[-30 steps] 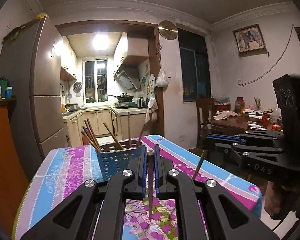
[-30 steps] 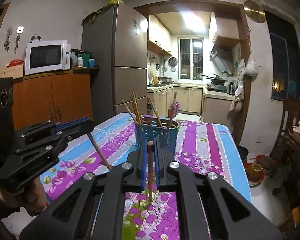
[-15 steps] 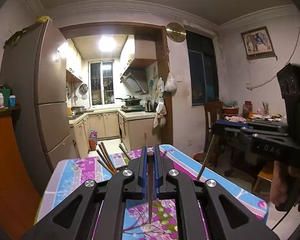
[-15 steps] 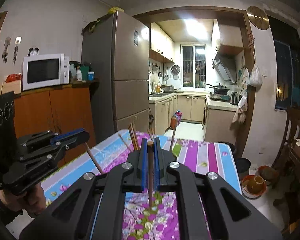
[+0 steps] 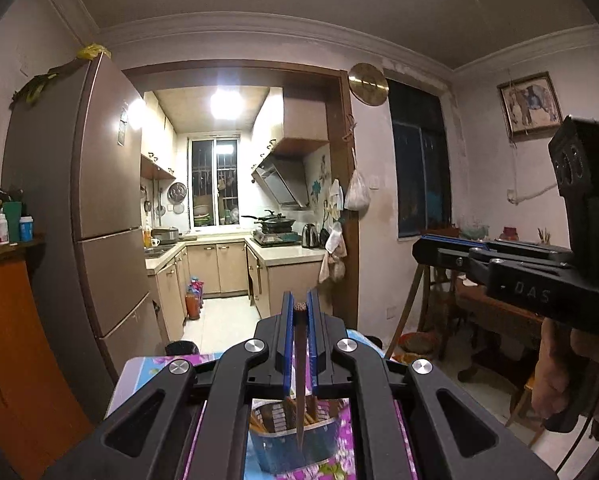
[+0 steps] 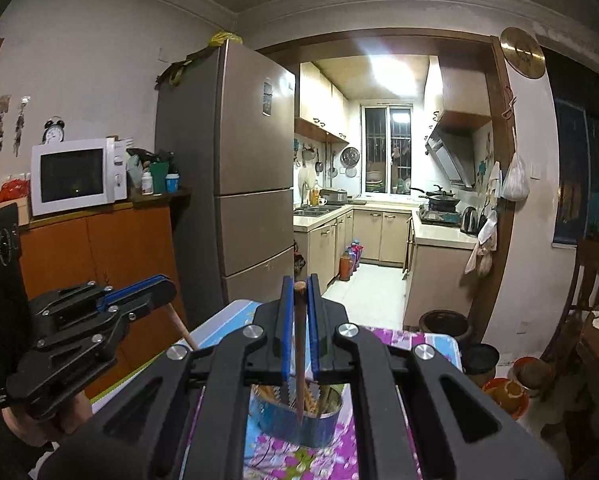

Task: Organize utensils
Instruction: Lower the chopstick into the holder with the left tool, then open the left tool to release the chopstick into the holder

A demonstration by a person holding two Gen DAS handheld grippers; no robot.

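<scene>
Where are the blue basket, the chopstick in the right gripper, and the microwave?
Blue basket [image 6: 299,426]: right wrist view, on its front wall.
Chopstick [image 6: 299,344]: right wrist view, on the middle of its shaft between the blue pads.
Microwave [image 6: 73,176]: right wrist view, on its dark door window.

Blue basket [image 6: 299,426]; brown chopsticks [image 5: 300,376]; counter [image 6: 331,460] cloth purple floral, blue stripes; black grippers, blue fingers [image 5: 286,344]; white microwave [image 6: 77,176].
</scene>
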